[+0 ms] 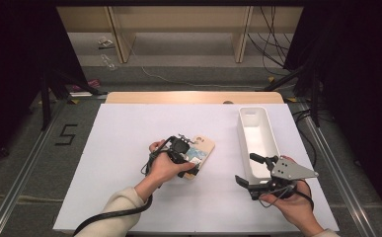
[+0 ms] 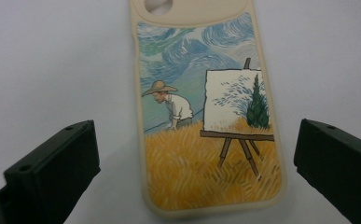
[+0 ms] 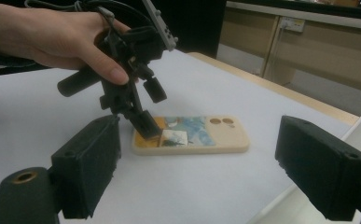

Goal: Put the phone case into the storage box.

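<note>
Cream phone case [image 2: 208, 116]: painted picture clear from left gripper [image 2: 194, 158] view, jaws apart, straddling; right gripper [image 3: 215, 172] apart, empty.

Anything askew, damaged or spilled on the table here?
Nothing stands out. The cream phone case with a painted field scene lies flat and intact on the white table, printed side up, between the open left gripper without contact. The white oblong plastic bin stands upright.

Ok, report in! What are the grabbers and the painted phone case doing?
Left gripper open over the cream phone case with a painted field scene, which lies flat. Right gripper open, empty, beside the white plastic bin. Nothing in the way.
</note>
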